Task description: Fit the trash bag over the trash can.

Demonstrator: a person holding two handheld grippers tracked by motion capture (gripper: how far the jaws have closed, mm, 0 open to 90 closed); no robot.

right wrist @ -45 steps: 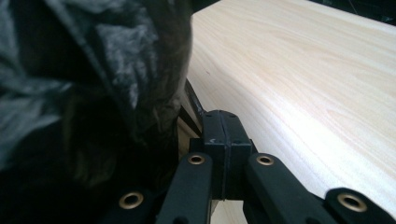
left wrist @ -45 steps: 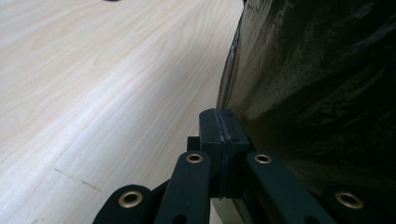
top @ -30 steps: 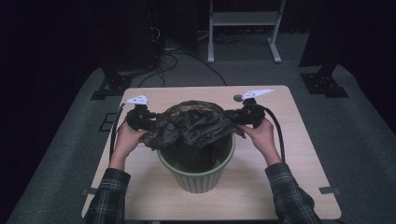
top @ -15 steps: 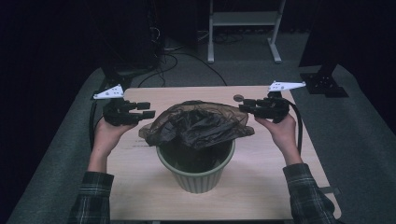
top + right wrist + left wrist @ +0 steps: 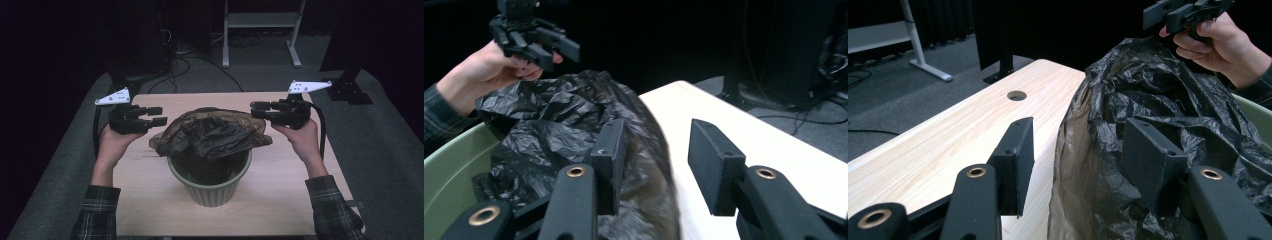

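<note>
a: left gripper (image 5: 159, 115)?

b: held above the table (image 5: 280, 200), at the left of the black bin bag (image 5: 215, 135). its jaws stand apart and clamp nothing. in its own view the bag's edge lies between and beyond them, and i see no pad pressing on it.

a: right gripper (image 5: 256, 110)?

b: held at the bag's right. its jaws have just been opening and stand apart. the bag's edge is blurred there, so i cannot say whether the film brushes the near pad; it is not gripped.

a: position of the bag?

b: it sits crumpled in the mouth of the green bin (image 5: 212, 187), bulging above the rim, with a thin fold hanging over the left edge. the bin stands upright at the middle of the table, between the two hands.

a: anything else on the table?

b: a round hole (image 5: 1016, 95) in the tabletop, near the far edge.
</note>
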